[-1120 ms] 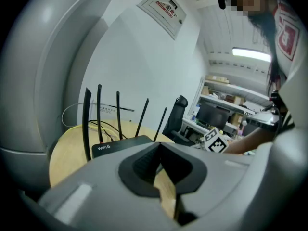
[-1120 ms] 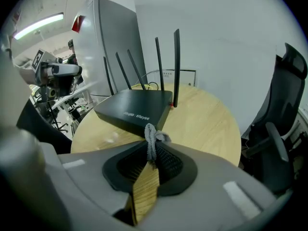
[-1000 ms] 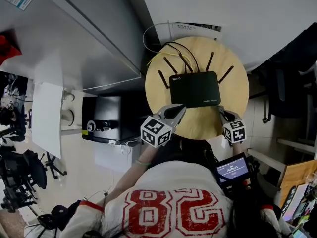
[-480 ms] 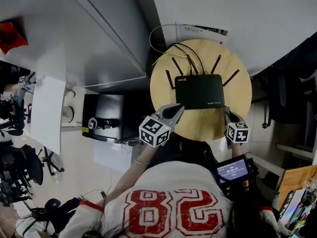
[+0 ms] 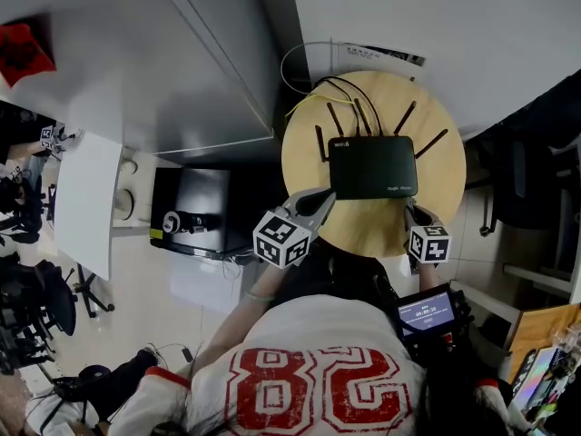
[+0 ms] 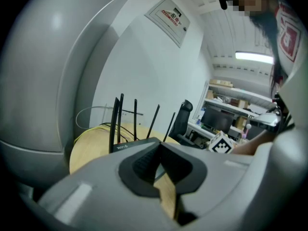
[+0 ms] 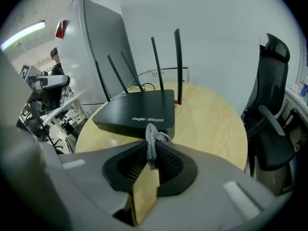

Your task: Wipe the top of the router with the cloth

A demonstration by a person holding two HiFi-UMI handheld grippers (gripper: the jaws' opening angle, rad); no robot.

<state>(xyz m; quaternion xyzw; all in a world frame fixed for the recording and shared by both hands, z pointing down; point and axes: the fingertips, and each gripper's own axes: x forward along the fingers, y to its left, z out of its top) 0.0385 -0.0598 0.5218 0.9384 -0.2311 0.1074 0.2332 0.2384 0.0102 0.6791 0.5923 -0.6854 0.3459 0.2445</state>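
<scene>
Clamped on the grey cloth [image 7: 153, 141], the right gripper [image 5: 408, 211] sits by the near right corner of the router [image 5: 372, 166] on the round table [image 5: 359, 230], apparently poised to wipe, while the left gripper [image 5: 320, 203], jaws together and empty, flanks its near left.

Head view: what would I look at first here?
The black router, antennas up, sits on the round wooden table. The right gripper pinches a little grey cloth near the router's front edge; the left gripper is shut and empty at the table's rim.
</scene>
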